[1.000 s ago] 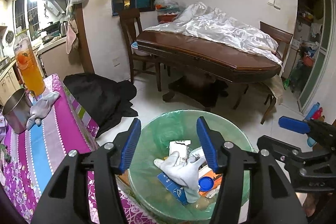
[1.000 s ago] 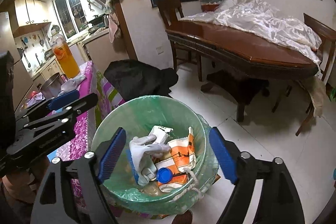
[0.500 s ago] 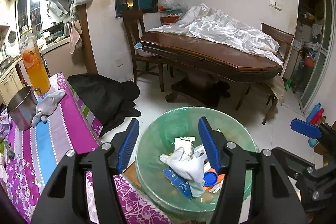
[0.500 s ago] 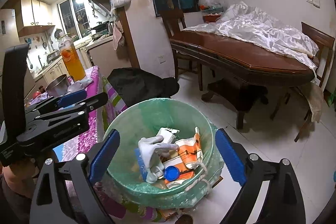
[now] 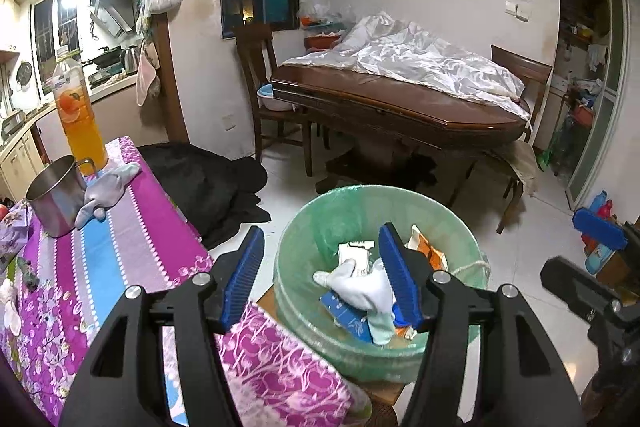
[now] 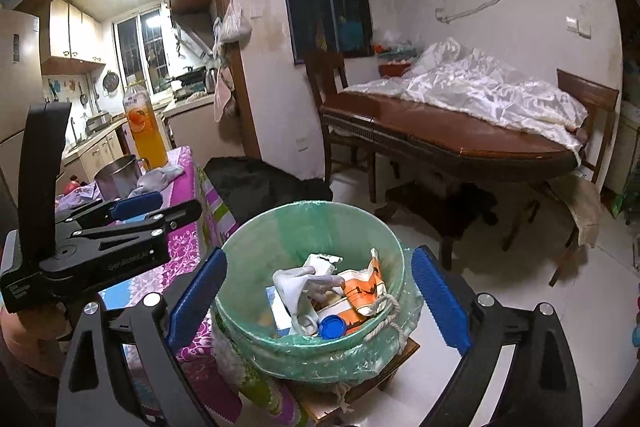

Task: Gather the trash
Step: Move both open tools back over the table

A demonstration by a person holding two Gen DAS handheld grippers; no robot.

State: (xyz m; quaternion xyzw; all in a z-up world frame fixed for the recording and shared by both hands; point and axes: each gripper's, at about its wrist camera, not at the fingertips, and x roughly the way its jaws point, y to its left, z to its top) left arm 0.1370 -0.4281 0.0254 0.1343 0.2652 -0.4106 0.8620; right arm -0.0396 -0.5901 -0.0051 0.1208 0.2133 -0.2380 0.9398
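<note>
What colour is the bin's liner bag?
Translucent green liner; clearest in the right wrist view.

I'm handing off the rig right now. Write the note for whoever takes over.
Left gripper: open, empty.
Right gripper: jaws have just been opening, nothing between them.
Green-lined bin beside the table: already holds a white glove, an orange pouch and a blue cap.
Left: grey glove on the pink tablecloth, touching the steel pot.
</note>
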